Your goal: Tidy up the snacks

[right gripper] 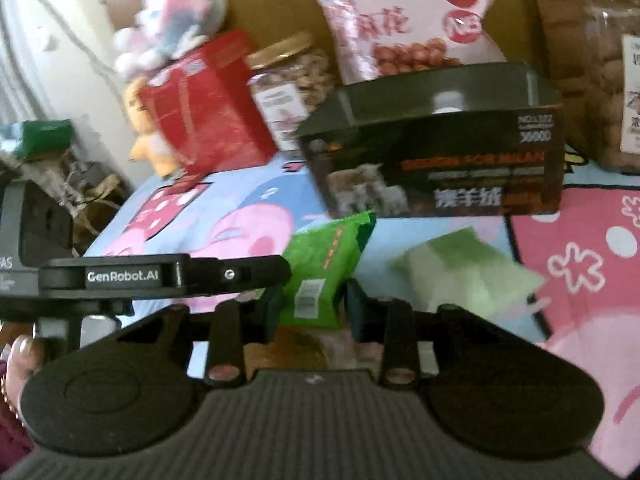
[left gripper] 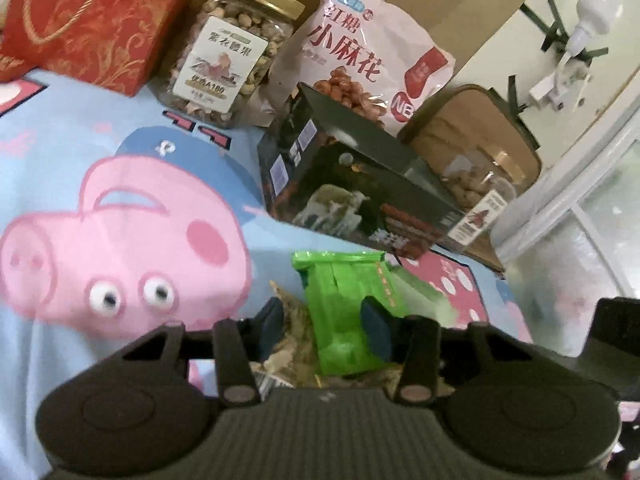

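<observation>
A green snack packet (left gripper: pixel 346 312) lies on the cartoon-pig blanket (left gripper: pixel 80 168), on top of a clear bag of pale dried snacks (left gripper: pixel 292 344). My left gripper (left gripper: pixel 324 328) is open, its fingers standing either side of the packet's lower half. In the right wrist view my right gripper (right gripper: pixel 310 306) has its fingers close against both sides of the green packet (right gripper: pixel 324 264), which looks lifted and tilted. A pale green packet (right gripper: pixel 464 272) lies to its right. The left gripper's arm (right gripper: pixel 160 276) crosses in front at the left.
Along the back stand a red gift box (left gripper: pixel 96 20), a nut jar with a gold lid (left gripper: pixel 224 64), a pink twist-snack bag (left gripper: pixel 360 48), a dark milk carton box (left gripper: pixel 352 184) and a second jar (left gripper: pixel 480 176) against a tan case. A cardboard wall stands behind.
</observation>
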`<state>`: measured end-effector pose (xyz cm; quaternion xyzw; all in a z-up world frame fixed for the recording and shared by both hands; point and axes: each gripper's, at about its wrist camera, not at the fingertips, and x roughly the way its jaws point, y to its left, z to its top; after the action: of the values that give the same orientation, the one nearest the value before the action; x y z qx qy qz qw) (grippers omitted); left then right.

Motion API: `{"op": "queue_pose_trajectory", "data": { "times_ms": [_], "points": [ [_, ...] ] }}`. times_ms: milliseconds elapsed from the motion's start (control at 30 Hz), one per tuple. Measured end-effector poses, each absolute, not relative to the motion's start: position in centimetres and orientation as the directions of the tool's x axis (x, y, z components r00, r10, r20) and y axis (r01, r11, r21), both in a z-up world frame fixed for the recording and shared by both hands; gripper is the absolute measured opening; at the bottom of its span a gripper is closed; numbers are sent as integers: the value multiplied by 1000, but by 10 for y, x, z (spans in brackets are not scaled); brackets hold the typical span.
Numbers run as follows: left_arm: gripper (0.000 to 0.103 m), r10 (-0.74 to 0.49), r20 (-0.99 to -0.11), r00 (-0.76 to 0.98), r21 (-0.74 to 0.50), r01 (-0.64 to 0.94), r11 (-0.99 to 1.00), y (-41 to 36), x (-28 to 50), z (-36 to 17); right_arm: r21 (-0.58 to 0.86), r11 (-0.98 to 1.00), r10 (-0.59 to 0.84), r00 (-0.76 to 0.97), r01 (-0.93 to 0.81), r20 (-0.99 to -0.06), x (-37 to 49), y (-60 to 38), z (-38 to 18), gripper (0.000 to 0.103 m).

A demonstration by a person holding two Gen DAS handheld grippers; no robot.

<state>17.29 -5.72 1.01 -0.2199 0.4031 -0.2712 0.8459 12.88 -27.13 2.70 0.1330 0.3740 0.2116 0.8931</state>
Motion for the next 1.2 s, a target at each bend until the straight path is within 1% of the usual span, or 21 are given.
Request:
{"op": "queue_pose_trajectory", "data": {
  "times_ms": [100,233,333,433,533,633,767,867,900,933,1033,1100,1133,1200],
  "points": [
    [44,-649,-542,534,-615,275,739,-45,160,10,367,869,492,640,-331,-590,112,-259,28,31],
    [45,-649,-519,556,-644,244,725,-24,146,13,292,866,497,648,-405,-577,98,-236,32,31],
    [46,-629,-496,598,-652,223,725,-1,134,18,276,846,526,629,-456,-573,95,-212,36,30],
    [46,-598,-492,632,-642,200,740,19,121,22,257,820,556,610,-511,-564,89,-193,39,30],
    [46,-571,-508,645,-617,190,764,34,107,23,268,791,592,577,-550,-563,83,-177,38,30],
    [46,-542,-544,641,-576,185,797,41,93,19,270,768,611,537,-581,-581,72,-162,32,30],
    [46,-514,-575,636,-533,184,825,47,76,11,250,751,612,503,-611,-610,55,-144,23,32],
    [46,-499,-590,635,-526,167,834,54,72,4,232,744,606,486,-627,-630,47,-137,16,33],
    [47,-498,-593,633,-530,159,833,58,73,2,213,750,591,492,-626,-639,47,-135,13,35],
    [48,-504,-588,633,-541,155,827,60,74,1,206,757,582,498,-620,-642,48,-136,11,45],
    [52,-505,-585,634,-547,152,824,62,73,1,259,770,593,504,-583,-628,55,-151,12,46],
    [55,-501,-587,637,-537,157,829,60,72,2,262,800,568,539,-540,-622,55,-161,13,47],
    [55,-498,-588,637,-531,160,832,58,71,2,253,821,544,565,-512,-620,54,-166,14,56],
    [55,-495,-591,637,-520,169,837,55,70,2,269,843,523,594,-465,-611,55,-182,13,56]
  ]
}}
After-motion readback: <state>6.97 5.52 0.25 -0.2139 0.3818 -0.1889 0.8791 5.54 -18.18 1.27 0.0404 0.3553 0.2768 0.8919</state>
